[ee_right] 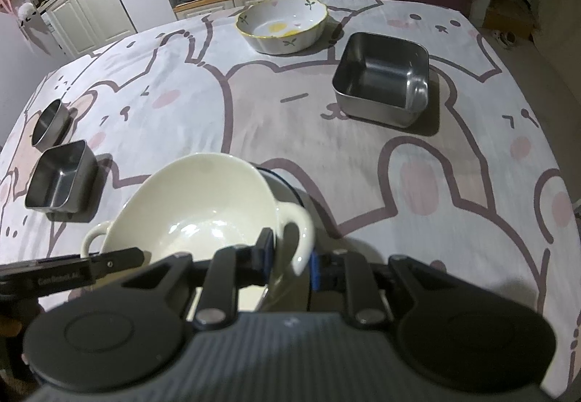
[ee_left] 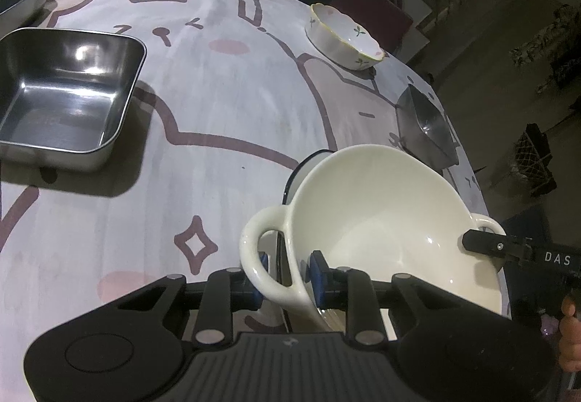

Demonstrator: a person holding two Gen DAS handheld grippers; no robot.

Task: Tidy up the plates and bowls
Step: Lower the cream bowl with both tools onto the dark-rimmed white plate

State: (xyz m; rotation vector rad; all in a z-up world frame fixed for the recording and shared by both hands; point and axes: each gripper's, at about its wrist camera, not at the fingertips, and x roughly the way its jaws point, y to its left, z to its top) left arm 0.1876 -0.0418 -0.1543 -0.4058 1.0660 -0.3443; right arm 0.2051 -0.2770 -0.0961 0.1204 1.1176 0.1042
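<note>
Bowls [ee_right: 196, 206] – two ceramic, steel containers [ee_right: 381, 82] – four

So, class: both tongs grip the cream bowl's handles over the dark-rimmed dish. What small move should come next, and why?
Probably lower the cream bowl level and straight down. The left tongs and right tongs each pinch a handle, the bowl sits tilted, and the dark-rimmed dish lies right beneath it, so a gentle level descent should nest them.
</note>
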